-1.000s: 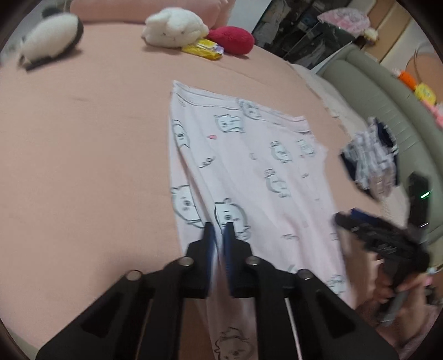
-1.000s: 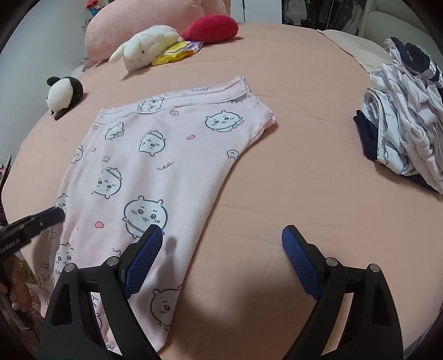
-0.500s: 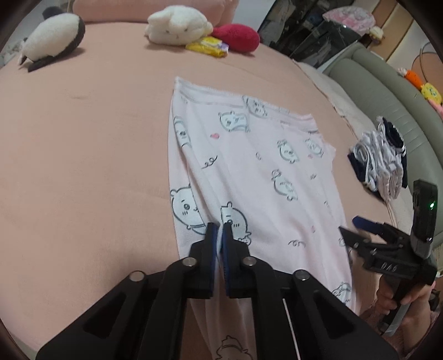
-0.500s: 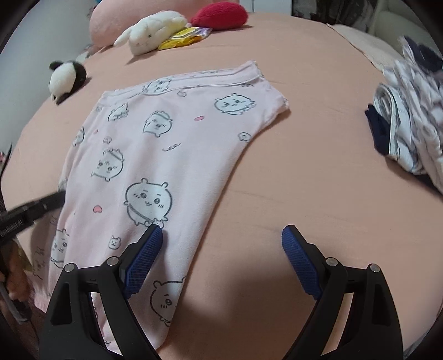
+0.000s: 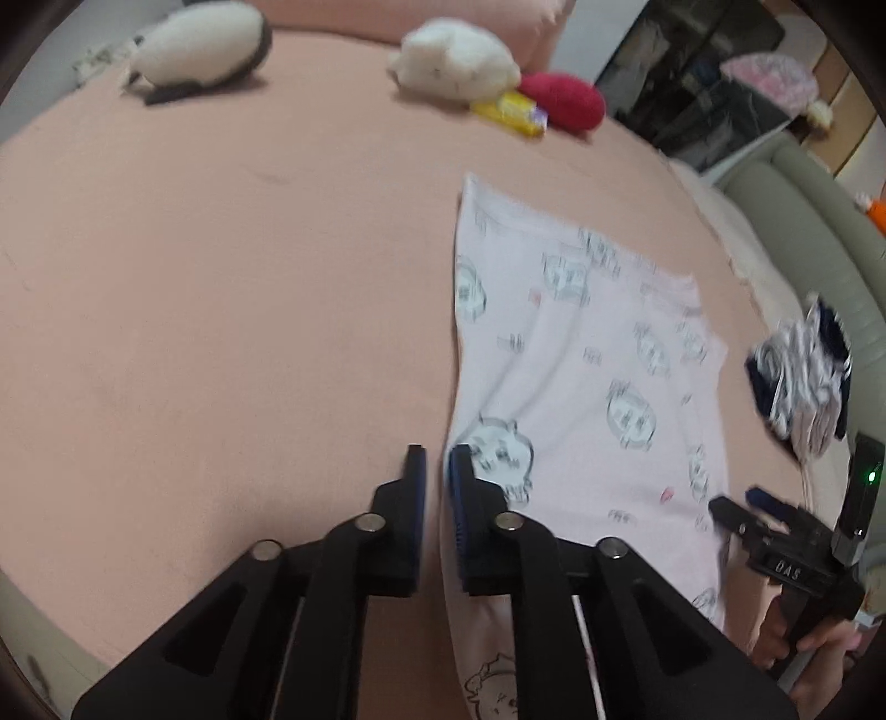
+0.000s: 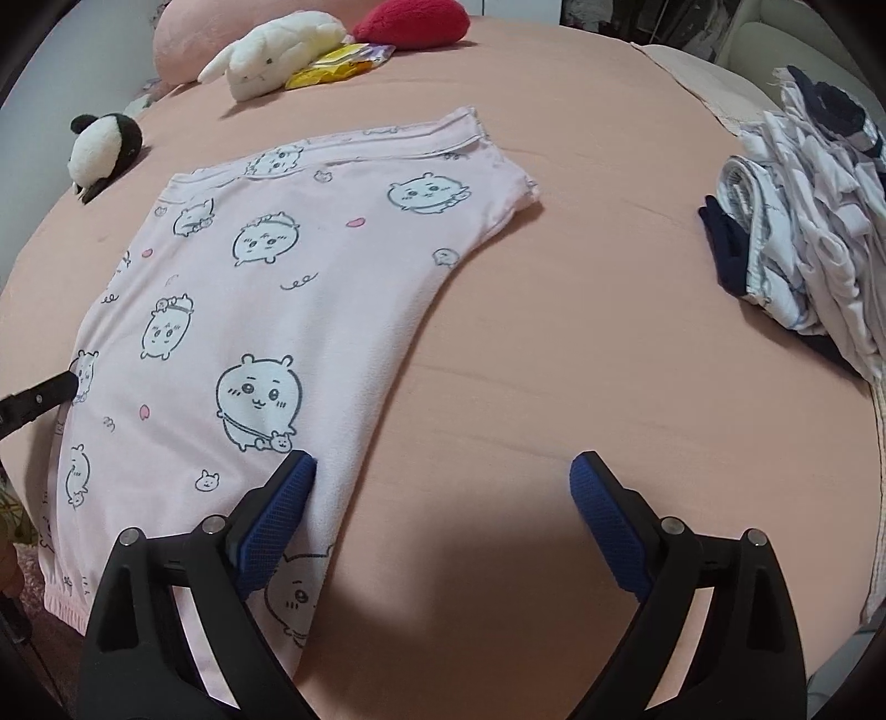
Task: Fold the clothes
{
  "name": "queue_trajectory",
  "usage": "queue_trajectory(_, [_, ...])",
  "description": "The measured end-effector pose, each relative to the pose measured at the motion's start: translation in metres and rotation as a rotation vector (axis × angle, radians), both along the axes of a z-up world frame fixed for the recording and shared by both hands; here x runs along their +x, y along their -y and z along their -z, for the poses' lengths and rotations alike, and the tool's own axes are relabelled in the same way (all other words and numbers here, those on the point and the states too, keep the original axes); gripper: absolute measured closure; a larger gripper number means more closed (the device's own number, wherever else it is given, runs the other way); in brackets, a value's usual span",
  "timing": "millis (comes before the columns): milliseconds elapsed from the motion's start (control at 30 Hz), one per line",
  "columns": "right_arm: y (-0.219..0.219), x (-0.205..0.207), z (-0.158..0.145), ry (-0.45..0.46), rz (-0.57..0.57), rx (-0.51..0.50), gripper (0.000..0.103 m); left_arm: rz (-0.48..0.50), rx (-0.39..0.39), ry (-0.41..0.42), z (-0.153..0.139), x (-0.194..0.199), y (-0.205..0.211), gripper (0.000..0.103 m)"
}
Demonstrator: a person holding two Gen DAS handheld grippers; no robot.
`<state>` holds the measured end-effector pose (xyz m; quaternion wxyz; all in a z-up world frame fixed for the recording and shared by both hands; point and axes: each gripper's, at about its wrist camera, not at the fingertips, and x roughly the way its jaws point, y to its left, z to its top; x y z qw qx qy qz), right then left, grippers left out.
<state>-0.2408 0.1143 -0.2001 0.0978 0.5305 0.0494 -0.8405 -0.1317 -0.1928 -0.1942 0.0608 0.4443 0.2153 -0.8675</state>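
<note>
The pink printed pants [image 6: 288,310] lie flat on the bed [image 6: 554,343], already folded in half lengthwise; the cross folds are still to do, and a heap of other clothes [image 6: 808,238] waits well apart. The left gripper [image 5: 437,459] has just been opening, its narrow gap empty beside the cloth's edge. The right gripper [image 6: 443,471] gapes wide, holding nothing.

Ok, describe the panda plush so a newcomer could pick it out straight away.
Start at the pink bed, then go to the far side where the soft toys lie. The panda plush sits alone off the far left corner of the pink printed garment, apart from the rest. It is the only black-and-white toy; the white bunny plush and red cushion are single-coloured.
</note>
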Motion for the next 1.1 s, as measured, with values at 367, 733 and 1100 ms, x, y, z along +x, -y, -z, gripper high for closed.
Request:
queue_trajectory(367, [0.016, 0.04, 0.001, -0.01, -0.047, 0.054, 0.011, 0.146, -0.085, 0.048, 0.009, 0.002, -0.048, 0.062])
queue_trajectory(733, [0.014, 0.087, -0.014, 0.025, -0.051, -0.145, 0.011, 0.117, -0.133, 0.073, 0.002, 0.057, -0.079, 0.06])
queue_trajectory(1100, [0.001, 0.097, -0.016, -0.012, 0.023, -0.129, 0.012, 0.05, 0.08, 0.001, 0.001, 0.105, -0.065, 0.057])
